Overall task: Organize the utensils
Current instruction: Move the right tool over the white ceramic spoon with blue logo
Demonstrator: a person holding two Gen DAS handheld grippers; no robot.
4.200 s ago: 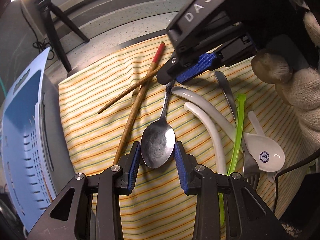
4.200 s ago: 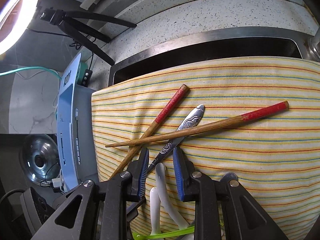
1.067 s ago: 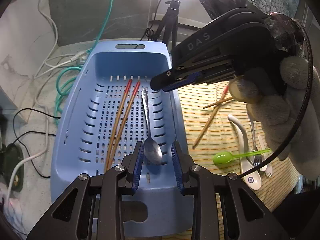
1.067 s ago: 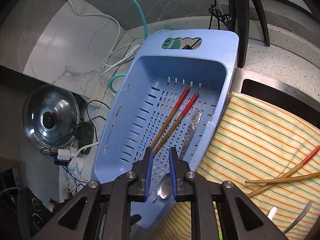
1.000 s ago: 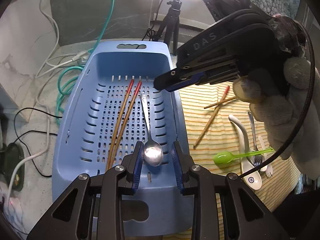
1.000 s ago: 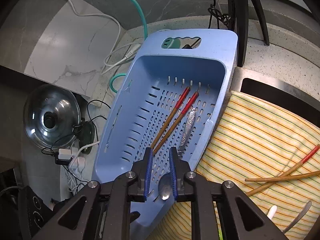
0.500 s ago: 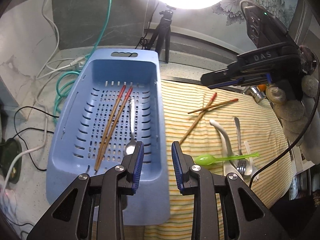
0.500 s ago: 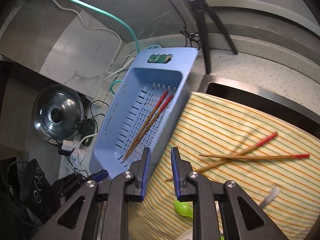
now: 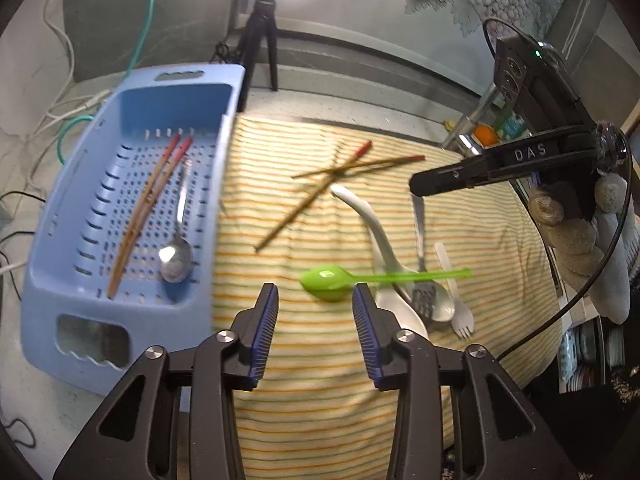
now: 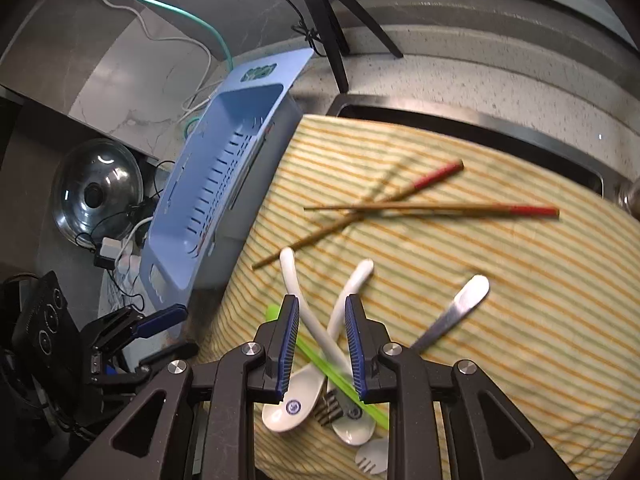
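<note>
Both tongs, left (image 9: 314, 312) and right (image 10: 322, 344), gape empty above the cloth (image 9: 320, 380), one spoon (image 9: 176, 258) lying in the basket (image 9: 40, 272), so closing your right on that blurry pile (image 10: 320, 364) probably snags the green spoon (image 9: 326, 278).

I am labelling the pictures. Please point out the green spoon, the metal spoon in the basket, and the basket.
green spoon (image 9: 326, 278), left wrist view, on its bowl
metal spoon (image 9: 175, 259), left wrist view, on its bowl
basket (image 9: 46, 308), left wrist view, on its near left wall
</note>
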